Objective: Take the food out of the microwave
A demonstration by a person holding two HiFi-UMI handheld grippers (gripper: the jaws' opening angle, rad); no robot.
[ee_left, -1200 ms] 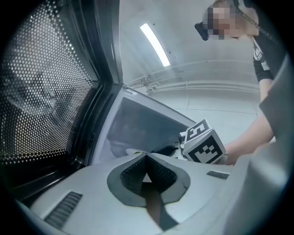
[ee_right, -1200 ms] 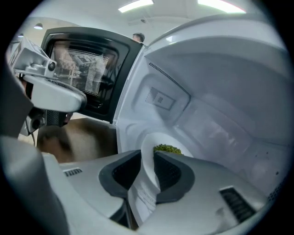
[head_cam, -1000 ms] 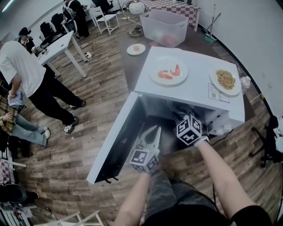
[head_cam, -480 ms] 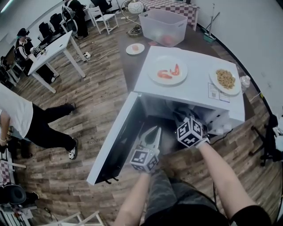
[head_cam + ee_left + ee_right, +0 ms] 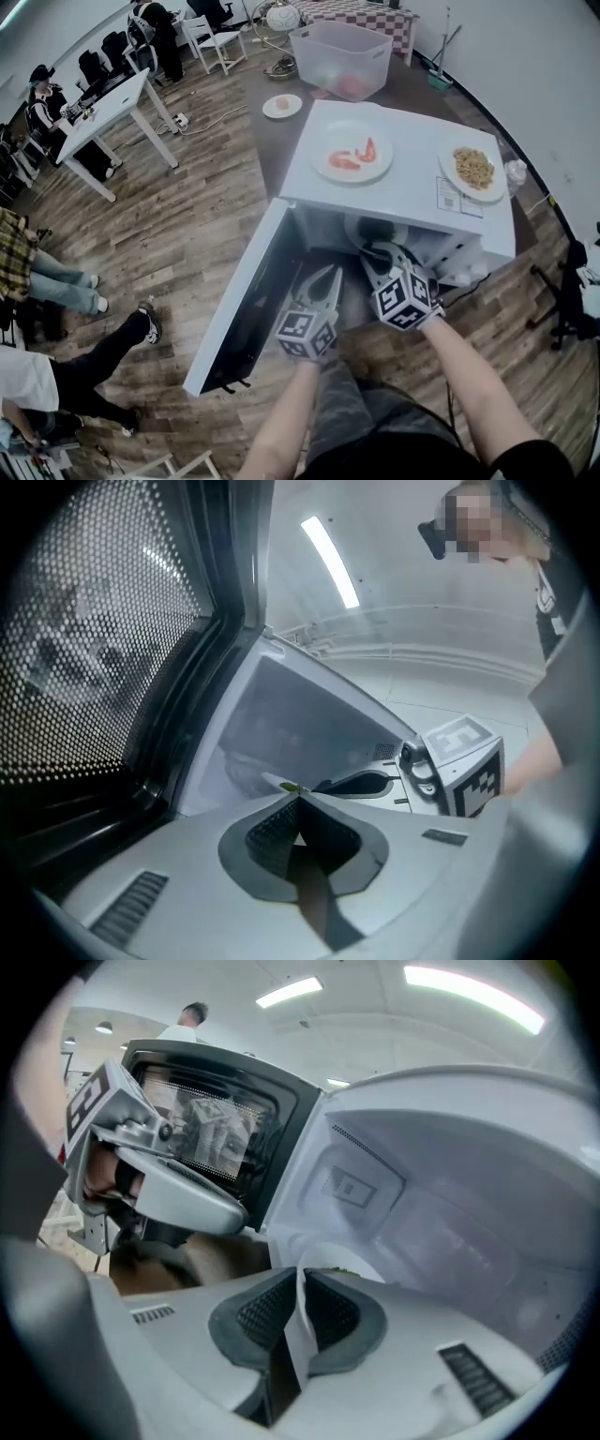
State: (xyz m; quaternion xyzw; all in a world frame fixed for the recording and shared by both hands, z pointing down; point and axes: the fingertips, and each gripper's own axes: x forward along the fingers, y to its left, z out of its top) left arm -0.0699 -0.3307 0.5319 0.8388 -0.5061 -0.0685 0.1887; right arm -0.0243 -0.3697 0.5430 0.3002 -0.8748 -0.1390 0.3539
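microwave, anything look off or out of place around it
Only that two plates of food sit on top of the microwave: a shrimp plate and a noodle plate. Both lie flat, nothing spilled.

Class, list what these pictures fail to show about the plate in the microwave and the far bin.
- Food on the plate: right gripper view, the right gripper, jaws having just closed on its rim, covers all but an edge.
- Same plate, head view: mostly hidden under the microwave top.
- Bin contents: head view, too small.
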